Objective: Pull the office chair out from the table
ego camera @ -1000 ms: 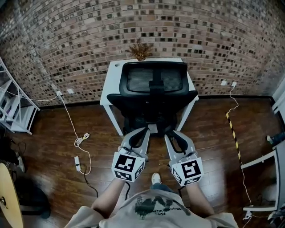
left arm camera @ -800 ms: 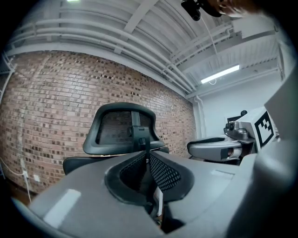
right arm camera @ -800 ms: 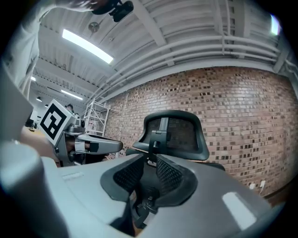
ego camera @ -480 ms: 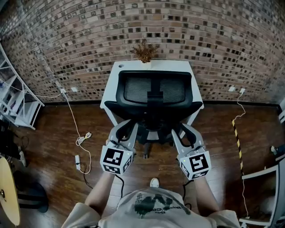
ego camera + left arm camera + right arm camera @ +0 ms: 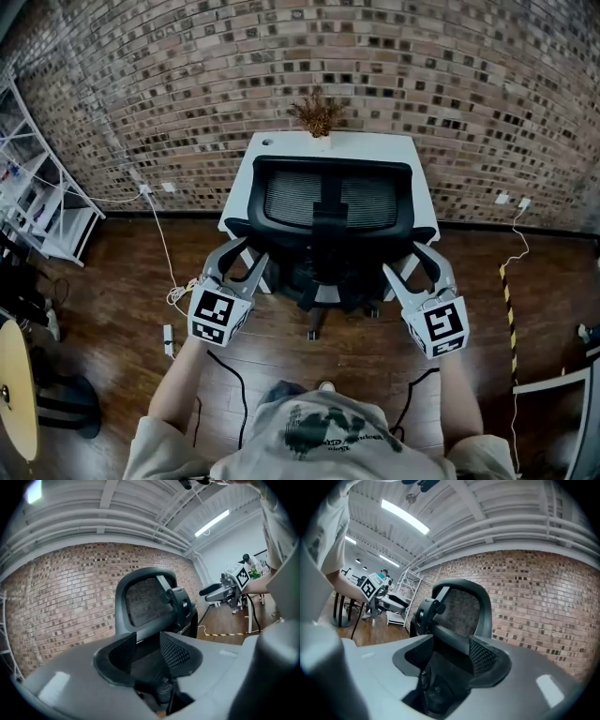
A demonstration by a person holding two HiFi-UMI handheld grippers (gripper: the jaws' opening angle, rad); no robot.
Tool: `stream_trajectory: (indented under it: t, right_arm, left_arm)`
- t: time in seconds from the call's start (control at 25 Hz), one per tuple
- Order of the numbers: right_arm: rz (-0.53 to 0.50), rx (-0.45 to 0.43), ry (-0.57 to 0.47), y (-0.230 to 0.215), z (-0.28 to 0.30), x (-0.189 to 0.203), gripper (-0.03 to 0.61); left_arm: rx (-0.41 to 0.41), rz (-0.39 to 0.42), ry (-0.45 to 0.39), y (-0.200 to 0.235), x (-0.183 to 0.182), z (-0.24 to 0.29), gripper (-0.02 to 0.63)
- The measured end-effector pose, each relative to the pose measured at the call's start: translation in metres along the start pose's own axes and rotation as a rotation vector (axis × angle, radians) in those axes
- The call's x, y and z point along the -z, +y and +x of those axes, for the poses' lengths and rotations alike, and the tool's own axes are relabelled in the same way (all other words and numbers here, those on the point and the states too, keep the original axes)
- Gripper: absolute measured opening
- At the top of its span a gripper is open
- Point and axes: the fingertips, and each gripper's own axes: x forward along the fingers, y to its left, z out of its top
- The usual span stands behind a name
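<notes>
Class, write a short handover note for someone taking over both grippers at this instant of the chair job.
Left gripper: open, its jaws have just been opening, pads pressing on nothing, at the office chair's left flank.
Right gripper: open, also just been opening, nothing gripped, at the right flank.
Chair: back toward the person, still close against the white table.
Done: grippers placed either side.
Left: take hold and draw the chair back, clear of the table.
</notes>
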Motion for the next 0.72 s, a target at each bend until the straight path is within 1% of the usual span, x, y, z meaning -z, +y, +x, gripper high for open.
stream_trajectory:
  t: [0.2, 0.36, 0.52, 0.6, 0.64, 0.72]
  right_arm:
    - [-0.077, -0.05, 0.06, -0.017, 0.01, 0.022, 0.272]
    - [-0.144, -0.102, 0.105, -0.023, 0.019, 0.03, 0.305]
    - [-0.187, -0.146, 0.15, -0.026, 0.026, 0.036, 0.321]
    - [-0.192, -0.167, 0.176, -0.029, 0.029, 0.042, 0.335]
    - [-0.2, -0.179, 0.193, -0.03, 0.031, 0.046, 0.345]
    - [-0.229, -0.208, 0.229, -0.031, 0.037, 0.053, 0.363]
  left_arm:
    - [0.019, 0.067, 0.064, 0.026, 0.022, 0.007, 0.2]
    - [0.056, 0.114, 0.118, 0.039, 0.036, 0.015, 0.264]
    - [0.095, 0.149, 0.177, 0.049, 0.048, 0.026, 0.292]
    - [0.127, 0.17, 0.218, 0.049, 0.055, 0.033, 0.341]
    - [0.143, 0.192, 0.238, 0.049, 0.058, 0.037, 0.358]
    - [0.166, 0.244, 0.278, 0.051, 0.064, 0.043, 0.359]
